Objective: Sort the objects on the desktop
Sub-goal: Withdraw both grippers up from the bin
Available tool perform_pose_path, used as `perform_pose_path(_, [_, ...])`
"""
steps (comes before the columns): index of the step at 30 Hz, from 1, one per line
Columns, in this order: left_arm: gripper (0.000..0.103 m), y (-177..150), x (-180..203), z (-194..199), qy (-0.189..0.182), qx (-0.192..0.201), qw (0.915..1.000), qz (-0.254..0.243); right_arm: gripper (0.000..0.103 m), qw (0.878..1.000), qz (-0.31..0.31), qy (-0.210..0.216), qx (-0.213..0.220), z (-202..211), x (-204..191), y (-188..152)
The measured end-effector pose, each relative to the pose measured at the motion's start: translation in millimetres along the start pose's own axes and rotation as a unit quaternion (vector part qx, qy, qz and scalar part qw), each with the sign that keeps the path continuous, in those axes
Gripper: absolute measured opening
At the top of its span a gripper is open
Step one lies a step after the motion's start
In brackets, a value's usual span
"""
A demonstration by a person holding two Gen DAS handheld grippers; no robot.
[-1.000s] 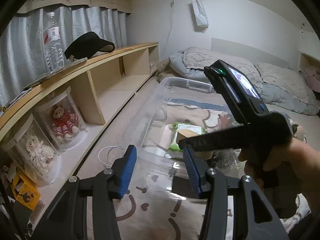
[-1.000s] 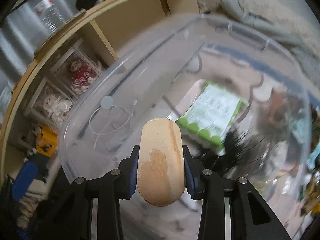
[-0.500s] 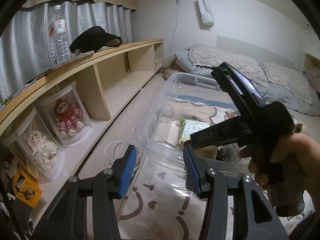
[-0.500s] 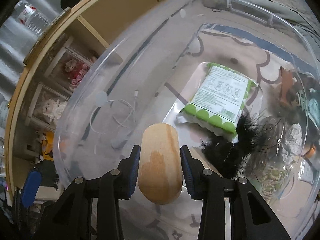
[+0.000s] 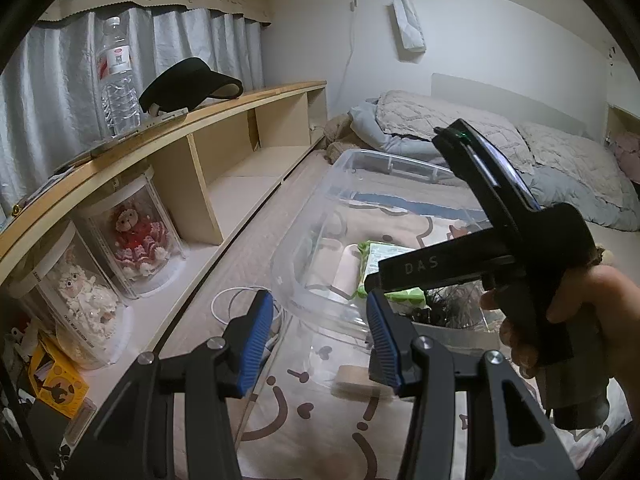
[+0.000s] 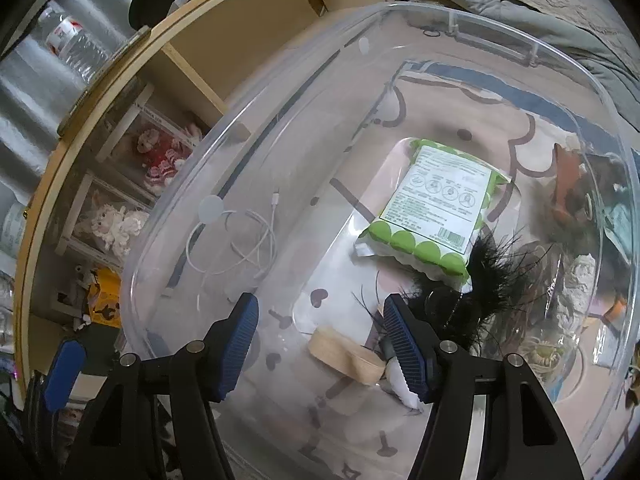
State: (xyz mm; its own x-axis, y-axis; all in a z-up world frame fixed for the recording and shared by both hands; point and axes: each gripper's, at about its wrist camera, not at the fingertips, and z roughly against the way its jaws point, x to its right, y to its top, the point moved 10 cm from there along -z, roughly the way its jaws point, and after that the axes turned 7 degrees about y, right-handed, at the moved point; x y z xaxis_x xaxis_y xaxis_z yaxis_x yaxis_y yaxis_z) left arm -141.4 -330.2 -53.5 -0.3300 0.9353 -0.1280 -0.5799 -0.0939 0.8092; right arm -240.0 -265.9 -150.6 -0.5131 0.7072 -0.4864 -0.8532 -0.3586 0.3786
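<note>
Bedroom floor mat carries a clear bin [image 6: 520,46]. Your right tongs [image 6: 320,344] hang wide open and empty above it; the wooden block [image 6: 346,356] lies inside. Left tongs [image 5: 318,340] are open, empty. Next, probably fetch another loose item.

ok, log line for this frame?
phase: release done | right gripper: open, over clear bin | wooden block: lying in bin, free | left gripper: open, empty
</note>
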Motion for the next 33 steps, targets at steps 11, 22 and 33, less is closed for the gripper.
perform_pose_path(11, [0.048,4,9,8,0.000,0.001,1.0000,-0.006,0.086,0.998,0.022,0.026,0.047,35,-3,0])
perform_pose_path(22, [0.083,8,22,18,0.006,0.012,0.9999,-0.003,0.103,0.987,0.092,-0.026,0.131,80,3,-2])
perform_pose_path(33, [0.102,19,29,28,0.014,0.021,0.9996,0.013,0.103,0.973,0.109,-0.065,0.193,130,20,-6])
